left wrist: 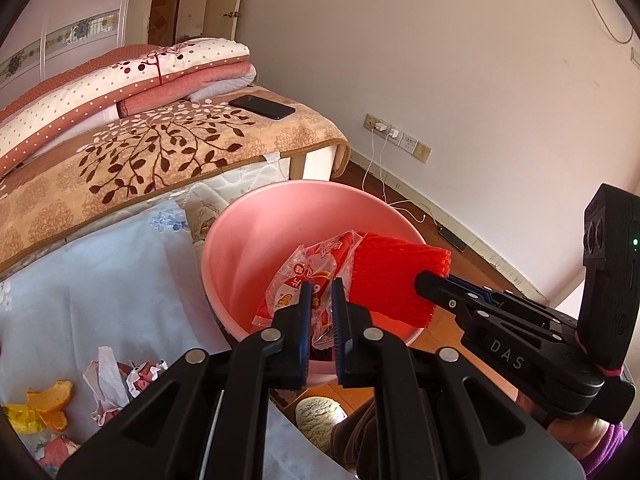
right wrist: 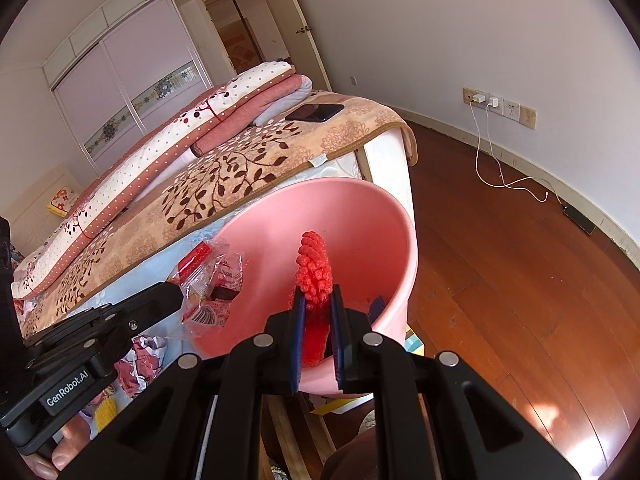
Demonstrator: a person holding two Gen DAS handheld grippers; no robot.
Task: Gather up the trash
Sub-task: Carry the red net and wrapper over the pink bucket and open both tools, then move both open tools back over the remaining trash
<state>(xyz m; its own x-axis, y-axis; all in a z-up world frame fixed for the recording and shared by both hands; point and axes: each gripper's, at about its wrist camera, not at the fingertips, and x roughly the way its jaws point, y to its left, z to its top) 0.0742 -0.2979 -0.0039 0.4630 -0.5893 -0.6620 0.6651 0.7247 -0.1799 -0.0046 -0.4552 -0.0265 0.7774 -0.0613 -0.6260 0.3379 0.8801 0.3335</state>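
A pink plastic bin (left wrist: 240,248) (right wrist: 360,216) stands beside the bed. My left gripper (left wrist: 321,292) is shut on a clear and red snack wrapper (left wrist: 308,276) (right wrist: 208,280), held over the bin's mouth. My right gripper (right wrist: 317,296) is shut on a red foam net sleeve (right wrist: 314,264) (left wrist: 384,276), also over the bin. In the left wrist view the right gripper (left wrist: 424,280) comes in from the right. In the right wrist view the left gripper (right wrist: 176,294) comes in from the left.
Crumpled paper (left wrist: 106,380) (right wrist: 140,360) and orange peel (left wrist: 50,398) lie on the light blue sheet (left wrist: 100,280). A phone (left wrist: 262,106) rests on the leaf-patterned blanket. Folded quilts (left wrist: 120,80) sit behind. Charger cables (right wrist: 492,168) trail over the wooden floor (right wrist: 520,280).
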